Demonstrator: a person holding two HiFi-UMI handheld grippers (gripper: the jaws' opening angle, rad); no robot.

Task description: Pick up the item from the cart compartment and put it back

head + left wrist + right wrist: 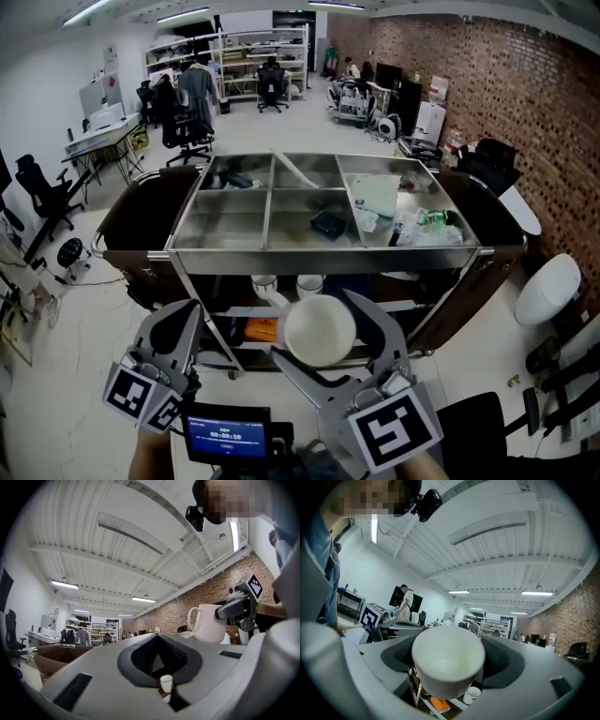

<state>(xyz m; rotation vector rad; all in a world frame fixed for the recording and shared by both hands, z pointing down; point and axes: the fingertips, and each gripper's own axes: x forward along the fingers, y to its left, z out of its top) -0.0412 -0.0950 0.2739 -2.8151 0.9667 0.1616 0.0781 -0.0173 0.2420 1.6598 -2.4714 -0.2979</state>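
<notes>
**Mug out of the cart, clamped in the right gripper**

Starting at the left with the left gripper [158, 641]: pinched pretty much together, only a sliver of a gap, nothing in it. Can peek through that sliver at a small cup [166, 683] down on the cart's lower shelf.

Moving to the middle: got the white mug [320, 330] squeezed across its body by the right gripper [319, 323], jaws spread wide with one pad on each side. Held up in the air out in front of the cart [328, 248], clear of every compartment in the steel top. Seen rim-on from the right gripper view, with an orange box [439, 704] on the shelf below.

Up in the cart top: a dark item [328, 223] in the middle front compartment, then a messy pile of paper and packets [403, 217] in the right one.
</notes>
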